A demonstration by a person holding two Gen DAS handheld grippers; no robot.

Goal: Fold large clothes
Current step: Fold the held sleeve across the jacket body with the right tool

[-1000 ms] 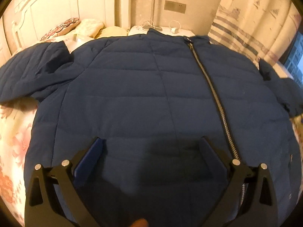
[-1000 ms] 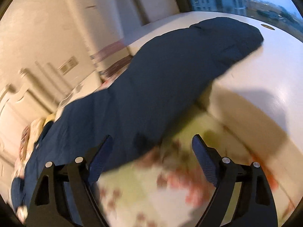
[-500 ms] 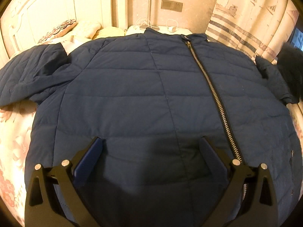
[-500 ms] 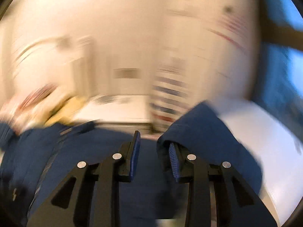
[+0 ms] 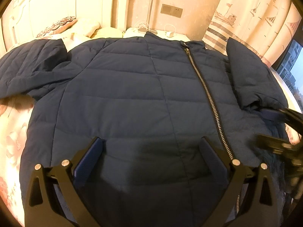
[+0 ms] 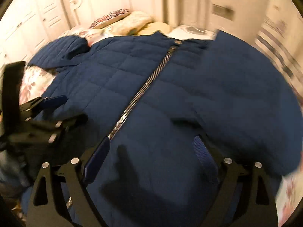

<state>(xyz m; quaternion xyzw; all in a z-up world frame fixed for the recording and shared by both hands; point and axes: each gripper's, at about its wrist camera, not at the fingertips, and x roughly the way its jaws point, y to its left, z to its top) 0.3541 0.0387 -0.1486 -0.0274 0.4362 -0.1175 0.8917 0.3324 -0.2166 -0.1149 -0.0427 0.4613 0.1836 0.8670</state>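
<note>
Left wrist view: zipped navy jacket (image 5: 123,98) bears no readable label.

both grippers, left gripper (image 5: 151,156) and right gripper (image 6: 152,154), have black angular frames, silver screws and ribbed blue pads (image 5: 87,161).

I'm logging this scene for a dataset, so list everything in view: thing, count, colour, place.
jacket: 1, navy, spread front-up on the bed, zipped
right sleeve: 1, navy, folded onto the jacket front
left sleeve: 1, navy, spread out on the bed
bedsheet: 1, floral pink
pillows: several, pale and patterned, at the headboard
curtain: 1, cream with boats
wall socket: 1, tan
left gripper: 1, black, open above the hem
right gripper: 1, black, open
</note>
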